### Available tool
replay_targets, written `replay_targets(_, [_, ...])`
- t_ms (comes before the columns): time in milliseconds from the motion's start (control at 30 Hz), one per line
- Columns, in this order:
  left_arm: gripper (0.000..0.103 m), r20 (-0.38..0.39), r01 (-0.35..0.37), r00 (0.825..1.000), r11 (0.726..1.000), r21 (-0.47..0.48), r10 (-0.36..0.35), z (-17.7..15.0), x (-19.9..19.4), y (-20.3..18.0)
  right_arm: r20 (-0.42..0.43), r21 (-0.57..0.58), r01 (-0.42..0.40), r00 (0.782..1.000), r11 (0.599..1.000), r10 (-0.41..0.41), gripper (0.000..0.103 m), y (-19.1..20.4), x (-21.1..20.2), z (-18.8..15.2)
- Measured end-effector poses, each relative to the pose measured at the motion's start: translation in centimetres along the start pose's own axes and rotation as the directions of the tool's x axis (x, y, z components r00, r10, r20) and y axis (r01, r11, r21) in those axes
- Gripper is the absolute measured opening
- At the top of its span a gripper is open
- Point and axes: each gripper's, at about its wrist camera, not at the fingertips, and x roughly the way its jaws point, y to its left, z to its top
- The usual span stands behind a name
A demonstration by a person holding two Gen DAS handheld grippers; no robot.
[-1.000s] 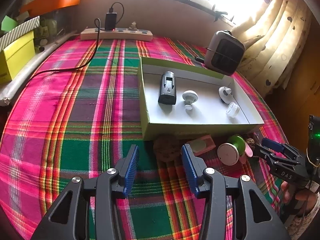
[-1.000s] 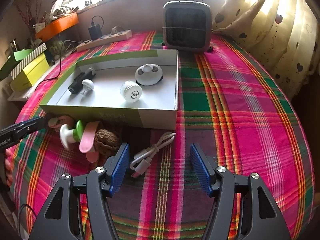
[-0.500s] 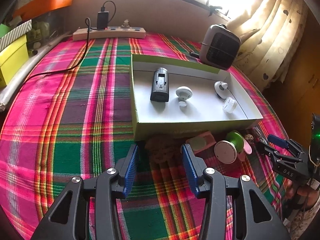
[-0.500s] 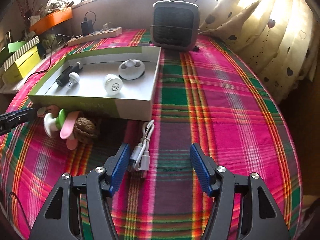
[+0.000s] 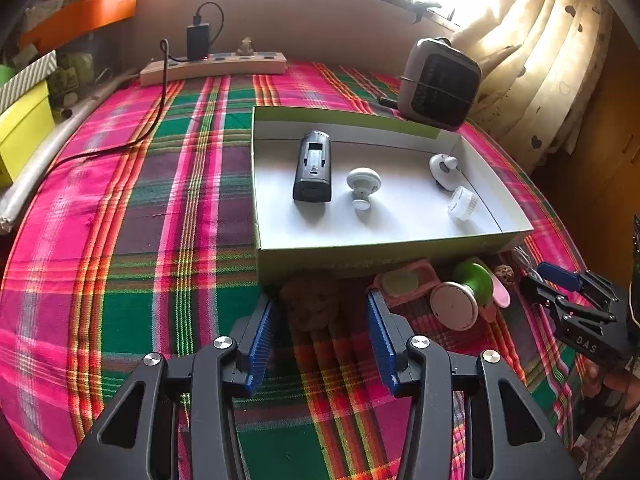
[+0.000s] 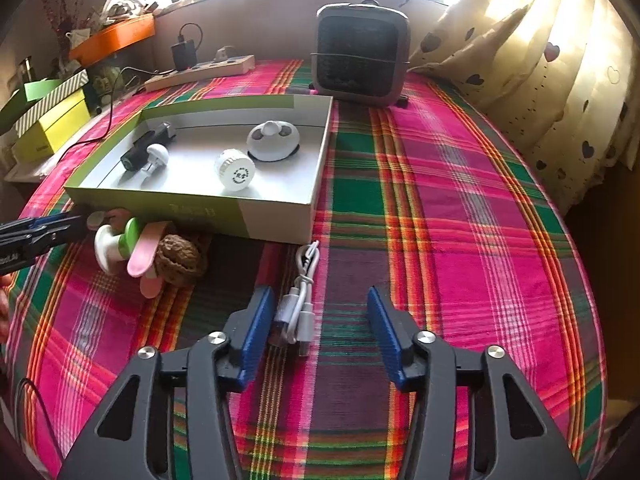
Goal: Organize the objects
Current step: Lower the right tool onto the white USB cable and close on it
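In the left wrist view, my left gripper (image 5: pixel 322 320) is open on the plaid cloth. A brown lumpy object (image 5: pixel 310 304) lies between its fingertips, untouched, just before the green-rimmed box (image 5: pixel 360 256). To its right lie a pink case (image 5: pixel 400 284) and a small green-and-white fan (image 5: pixel 460 300). My right gripper (image 6: pixel 316 320) has its jaws closing around a coiled white cable (image 6: pixel 298 312), which lies close to the left finger; the right pad is clear of it. A walnut (image 6: pixel 178 258) sits beside the fan (image 6: pixel 120 244). Each gripper shows in the other's view: the right gripper (image 5: pixel 540 280) and the left gripper (image 6: pixel 52 228).
The box (image 6: pixel 192 210) holds a black device (image 5: pixel 313 168), a white knob (image 5: pixel 363 184), a white round gadget (image 6: pixel 274 142) and a white cap (image 6: pixel 236 172). A grey heater (image 6: pixel 362 56), a power strip (image 5: pixel 216 66), yellow boxes (image 5: pixel 24 128) and a curtain (image 6: pixel 540 60) ring the table.
My right gripper has come forward over the white cable, which now lies between its fingers, and its jaws have narrowed. The left gripper has hardly moved.
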Motion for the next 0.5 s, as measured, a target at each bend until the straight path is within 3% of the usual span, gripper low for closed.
replay_targets(300, [0.042,0.004,-0.002,1.0,0.999,-0.037,0.002,0.15,0.08,0.29,0.002,-0.015,-0.035,0.999,0.999,0.035,0.037,0.15,0.04,-0.11])
replay_targets(500, [0.03,0.005,-0.027,1.0,0.999,-0.047,0.028,0.1,0.0,0.51,0.003,-0.021,-0.042,0.999,0.999,0.043,0.032,0.33,0.0,-0.13])
